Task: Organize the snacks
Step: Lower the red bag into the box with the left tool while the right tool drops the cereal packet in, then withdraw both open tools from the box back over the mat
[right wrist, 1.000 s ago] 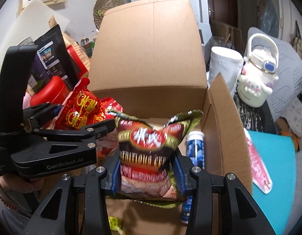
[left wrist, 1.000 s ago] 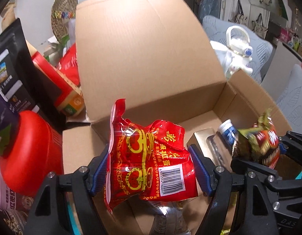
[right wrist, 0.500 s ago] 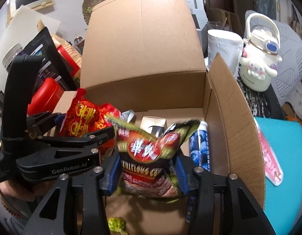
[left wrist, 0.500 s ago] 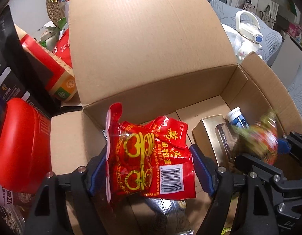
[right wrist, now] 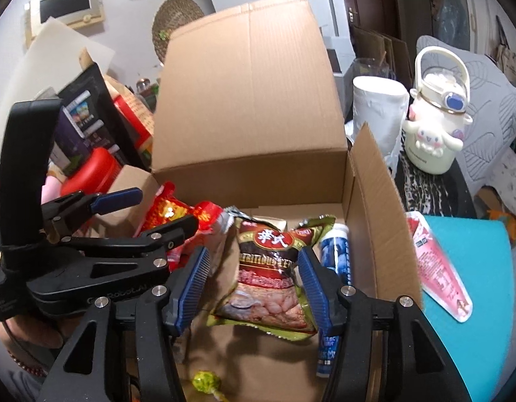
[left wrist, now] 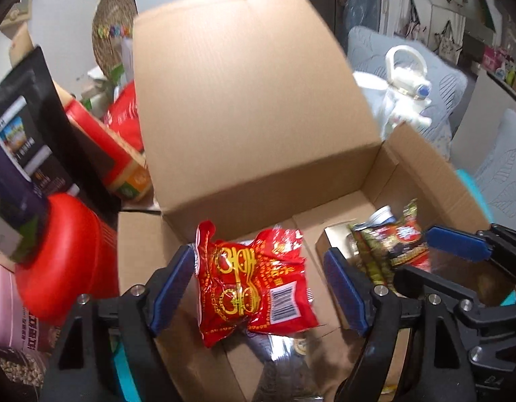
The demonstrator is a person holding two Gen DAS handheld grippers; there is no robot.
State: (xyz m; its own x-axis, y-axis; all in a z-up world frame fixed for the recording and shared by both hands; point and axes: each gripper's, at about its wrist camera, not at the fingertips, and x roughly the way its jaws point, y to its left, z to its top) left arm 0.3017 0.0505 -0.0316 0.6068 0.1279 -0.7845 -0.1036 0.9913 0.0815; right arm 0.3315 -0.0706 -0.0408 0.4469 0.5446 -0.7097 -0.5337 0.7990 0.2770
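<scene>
An open cardboard box (left wrist: 244, 107) (right wrist: 248, 100) stands in front of both grippers. My left gripper (left wrist: 261, 284) is open over the box; a red snack bag (left wrist: 254, 284) sits loose between its fingers, apart from both pads. It shows at the left in the right wrist view (right wrist: 171, 214). My right gripper (right wrist: 254, 284) is open too; a green and brown snack bag (right wrist: 268, 278) lies between its fingers, touching only the right pad, and also shows in the left wrist view (left wrist: 392, 244). A blue tube (right wrist: 335, 261) lies along the box's right wall.
Red tub (left wrist: 60, 254), black pouch (left wrist: 26, 134) and red carton (left wrist: 104, 147) crowd the left of the box. A white kettle-shaped bottle (right wrist: 435, 124) and white cup (right wrist: 378, 107) stand at the right. A pink packet (right wrist: 439, 274) lies on a teal mat (right wrist: 482, 318). A green lollipop (right wrist: 204, 382) lies in the box.
Both grippers have opened and let go of their bags, which now drop into the box. Both grippers have pulled back and up a little.
</scene>
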